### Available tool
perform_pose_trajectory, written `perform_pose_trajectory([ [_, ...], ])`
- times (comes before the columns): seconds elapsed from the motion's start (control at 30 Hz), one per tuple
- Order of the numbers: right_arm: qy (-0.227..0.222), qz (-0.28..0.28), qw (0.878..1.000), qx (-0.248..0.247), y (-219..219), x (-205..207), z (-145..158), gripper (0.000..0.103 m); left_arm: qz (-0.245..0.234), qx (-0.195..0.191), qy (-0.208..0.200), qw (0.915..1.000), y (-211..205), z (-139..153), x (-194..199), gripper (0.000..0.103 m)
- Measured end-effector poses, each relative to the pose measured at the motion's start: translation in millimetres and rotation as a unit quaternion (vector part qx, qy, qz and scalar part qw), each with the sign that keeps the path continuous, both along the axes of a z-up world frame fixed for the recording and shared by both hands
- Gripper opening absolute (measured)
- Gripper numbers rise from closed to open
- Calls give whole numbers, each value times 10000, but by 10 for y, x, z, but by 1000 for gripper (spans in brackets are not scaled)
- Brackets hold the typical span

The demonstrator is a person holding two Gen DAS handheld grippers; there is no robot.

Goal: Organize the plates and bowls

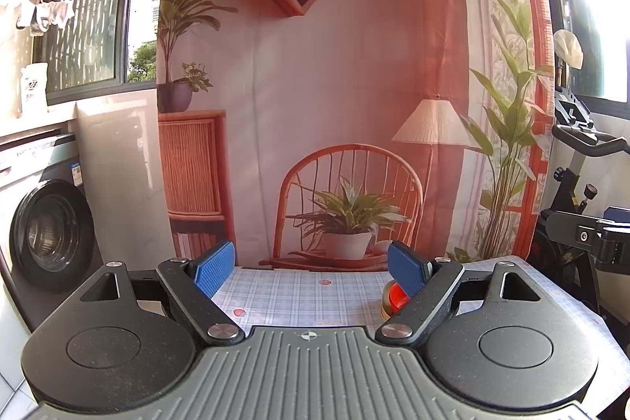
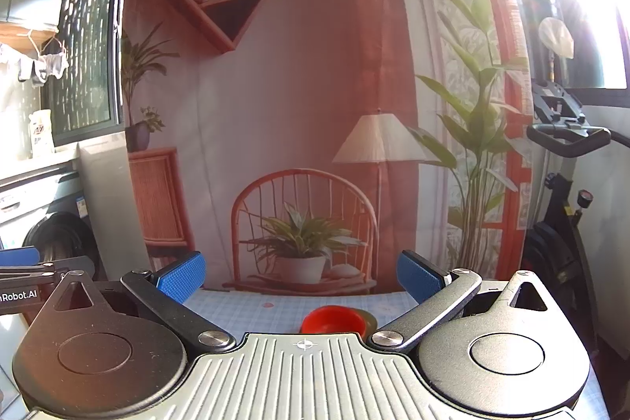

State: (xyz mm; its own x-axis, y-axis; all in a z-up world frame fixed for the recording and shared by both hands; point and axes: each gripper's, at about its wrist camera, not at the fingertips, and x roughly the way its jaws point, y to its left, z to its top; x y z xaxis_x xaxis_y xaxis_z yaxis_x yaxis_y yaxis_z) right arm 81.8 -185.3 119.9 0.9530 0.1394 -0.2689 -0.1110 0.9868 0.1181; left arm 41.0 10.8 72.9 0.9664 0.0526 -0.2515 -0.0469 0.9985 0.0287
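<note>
Tools held level above the near edge of a desk point(image 1: 299, 294) covered in a pale blue checked cloth, both facing a printed backdrop point(image 1: 334, 85) of a rattan chair, potted plants and a floor lamp.

The left tool point(image 1: 311, 268) points straight ahead with its two blue-padded fingers point(image 1: 214, 268) spread wide and nothing between them. Just behind its right finger, a red bowl point(image 1: 395, 298) sits on the desk, partly hidden, resting on something gold-coloured beneath it.

The right tool point(image 2: 301, 278) is also level and forward-facing, its blue fingers point(image 2: 183, 280) equally wide apart and empty. In its view the red bowl point(image 2: 334, 319) lies low and centred, between the fingers but farther out on the desk and touching neither; the tool's grey body hides the bowl's near side. A gold-green rim point(image 2: 370, 319) shows at the bowl's right edge.

A washing machine point(image 1: 47, 223) stands at far left, and an exercise bike point(image 2: 567, 184) at far right. Bright sunlight floods through the window at the upper right.
</note>
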Motion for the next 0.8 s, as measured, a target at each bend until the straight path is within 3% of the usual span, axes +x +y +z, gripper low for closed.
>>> perform_pose_trajectory([
  [0.8,49,29,10000,-34,28,23,-45,103,3,-62,-15,10000,24,7,-7,86],
])
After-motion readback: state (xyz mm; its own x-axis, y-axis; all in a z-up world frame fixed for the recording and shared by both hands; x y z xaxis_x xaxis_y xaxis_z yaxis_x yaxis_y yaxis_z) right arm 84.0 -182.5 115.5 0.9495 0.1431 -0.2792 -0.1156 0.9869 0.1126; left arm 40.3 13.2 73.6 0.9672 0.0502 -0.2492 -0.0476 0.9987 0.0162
